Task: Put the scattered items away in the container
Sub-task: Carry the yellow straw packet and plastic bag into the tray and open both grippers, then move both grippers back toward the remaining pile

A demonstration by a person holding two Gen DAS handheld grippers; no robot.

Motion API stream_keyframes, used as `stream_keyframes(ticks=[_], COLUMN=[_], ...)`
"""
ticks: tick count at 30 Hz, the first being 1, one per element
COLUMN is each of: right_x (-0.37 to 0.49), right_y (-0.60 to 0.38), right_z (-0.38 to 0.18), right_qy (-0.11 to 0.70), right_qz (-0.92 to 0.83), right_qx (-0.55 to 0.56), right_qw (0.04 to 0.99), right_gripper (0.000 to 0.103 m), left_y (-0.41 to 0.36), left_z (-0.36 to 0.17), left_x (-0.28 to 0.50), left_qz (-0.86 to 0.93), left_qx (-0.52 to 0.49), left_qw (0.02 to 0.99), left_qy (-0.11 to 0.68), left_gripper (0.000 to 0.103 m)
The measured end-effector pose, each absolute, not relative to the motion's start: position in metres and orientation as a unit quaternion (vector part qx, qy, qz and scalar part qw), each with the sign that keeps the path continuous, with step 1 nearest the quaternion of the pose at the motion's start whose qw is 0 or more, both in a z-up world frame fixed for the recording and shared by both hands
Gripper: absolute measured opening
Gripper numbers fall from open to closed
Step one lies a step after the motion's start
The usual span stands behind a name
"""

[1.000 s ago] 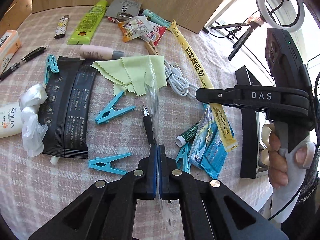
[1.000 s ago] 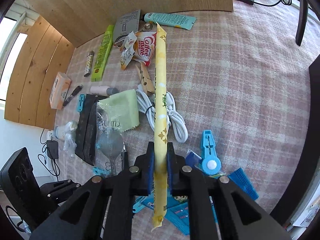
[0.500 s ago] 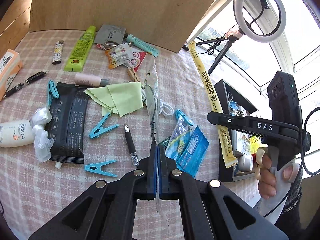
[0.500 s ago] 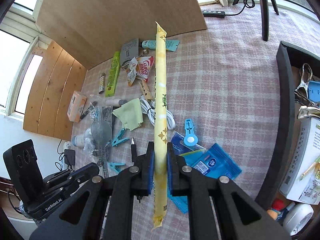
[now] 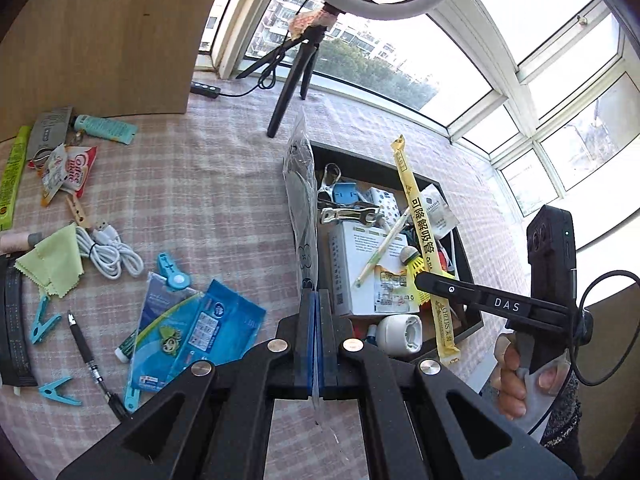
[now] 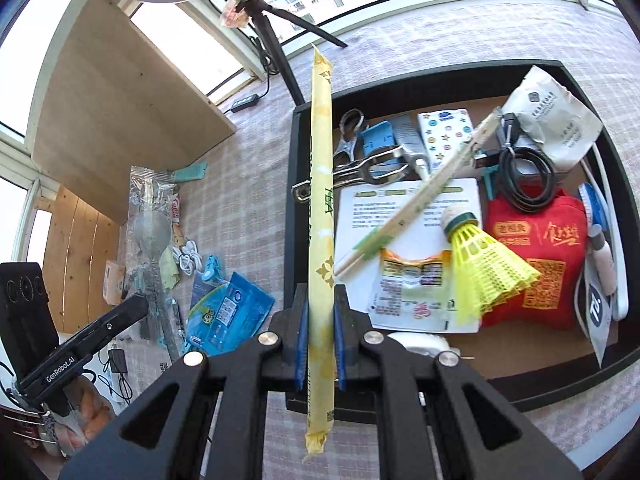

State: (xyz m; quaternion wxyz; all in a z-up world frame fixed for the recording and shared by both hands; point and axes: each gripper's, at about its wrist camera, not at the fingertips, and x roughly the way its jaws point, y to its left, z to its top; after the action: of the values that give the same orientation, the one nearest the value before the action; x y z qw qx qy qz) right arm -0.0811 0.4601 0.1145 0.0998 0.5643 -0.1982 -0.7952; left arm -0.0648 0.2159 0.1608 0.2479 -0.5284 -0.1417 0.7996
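Note:
My left gripper (image 5: 316, 300) is shut on a clear plastic packet with a spoon inside (image 5: 300, 200), which stands up over the left wall of the black tray (image 5: 468, 256). My right gripper (image 6: 320, 300) is shut on a long yellow straw packet (image 6: 322, 200), hanging over the tray's left wall (image 6: 294, 160). The left wrist view shows the same yellow packet (image 5: 416, 216) slanting above the tray's contents. The tray holds a yellow shuttlecock (image 6: 480, 264), a red pouch (image 6: 536, 264), a white leaflet (image 6: 408, 216), metal clips and cables.
Left of the tray the checked cloth carries blue sachets (image 5: 216, 320), a white cable (image 5: 108, 252), a green cloth (image 5: 56, 256), a pen (image 5: 86, 356) and blue pegs. A ring-light tripod (image 5: 296, 76) stands behind the tray, beside a wooden board (image 5: 100, 32).
Both grippers have swung to the right and risen, each carrying its packet away from the scattered items. The black tray has come fully into view under them.

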Motion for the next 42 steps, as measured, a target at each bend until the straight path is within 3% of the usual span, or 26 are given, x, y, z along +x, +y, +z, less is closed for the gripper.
stream_keyframes(ticks=[10,12,13,14,26,42], right_x=[-0.072,-0.073,-0.072,-0.071,-0.071,-0.026], right_y=[0.545,0.548,0.550,0.551,0.512,0.382], right_z=[0.118,0.119,0.119,0.120,0.128,0.106], right_qy=[-0.190,-0.168,-0.161,-0.155,-0.112,-0.096], right_qz=[-0.811,-0.814,-0.817,-0.822,-0.840,-0.836], right_qx=[0.552,0.555,0.554,0.548,0.529,0.530], right_qw=[0.039,0.033,0.025,0.019,0.044,0.108], right_gripper=[0.012,0.020,0.036,0.048,0.051,0.057], left_y=[0.328,0.344,0.348,0.349,0.296,0.123], left_z=[0.164,0.160,0.156,0.154,0.151,0.110], left_x=[-0.085,-0.090,-0.092,-0.093,-0.079,0.007], left_qz=[0.802,0.804,0.802,0.803,0.823,0.810], left_qx=[-0.522,-0.526,-0.534,-0.537,-0.539,-0.584], left_qw=[0.280,0.272,0.264,0.256,0.176,0.030], left_qy=[-0.082,-0.053,-0.045,-0.045,-0.017,-0.045], left_gripper=[0.000,0.018,0.050,0.070,0.076,0.076])
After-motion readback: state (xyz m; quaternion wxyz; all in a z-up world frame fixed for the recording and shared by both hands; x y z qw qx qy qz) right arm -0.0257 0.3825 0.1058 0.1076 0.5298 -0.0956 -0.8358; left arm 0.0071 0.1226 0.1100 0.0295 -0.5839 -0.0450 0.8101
